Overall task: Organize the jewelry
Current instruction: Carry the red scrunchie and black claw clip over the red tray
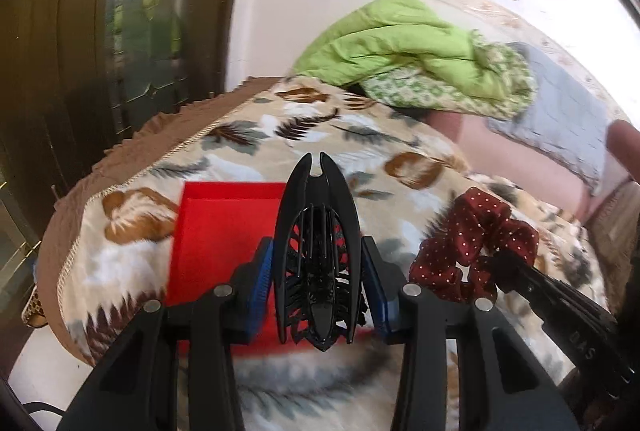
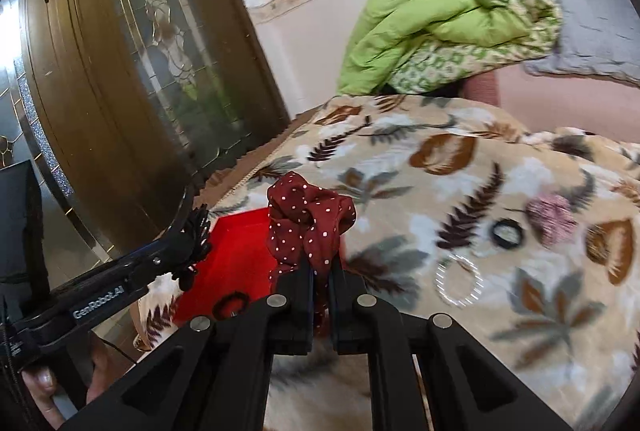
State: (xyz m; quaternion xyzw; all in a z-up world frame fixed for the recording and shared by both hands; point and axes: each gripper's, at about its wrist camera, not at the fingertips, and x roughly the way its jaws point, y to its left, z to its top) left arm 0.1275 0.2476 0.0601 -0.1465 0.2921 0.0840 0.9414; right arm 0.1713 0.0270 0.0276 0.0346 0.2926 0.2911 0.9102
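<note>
- Left gripper (image 1: 318, 291): blue-padded fingers (image 1: 262, 283) clamped on a black hair claw clip (image 1: 316, 259), held upright over the near right part of the red tray (image 1: 212, 231).
- Right gripper (image 2: 320, 295): fingers pressed nearly together, pinching a maroon polka-dot scrunchie (image 2: 310, 219), raised just beside the tray's right edge.
- Red tray (image 2: 240, 263): rests on the leaf-print blanket (image 2: 500, 167); a dark hair tie (image 2: 232, 305) lies in its near corner.
- Loose on the blanket, right wrist view: black hair tie (image 2: 506, 231), pink scrunchie (image 2: 554, 217), clear beaded bracelet (image 2: 458, 281).
- Behind: green quilt (image 2: 432, 27), wooden door (image 2: 120, 79).
</note>
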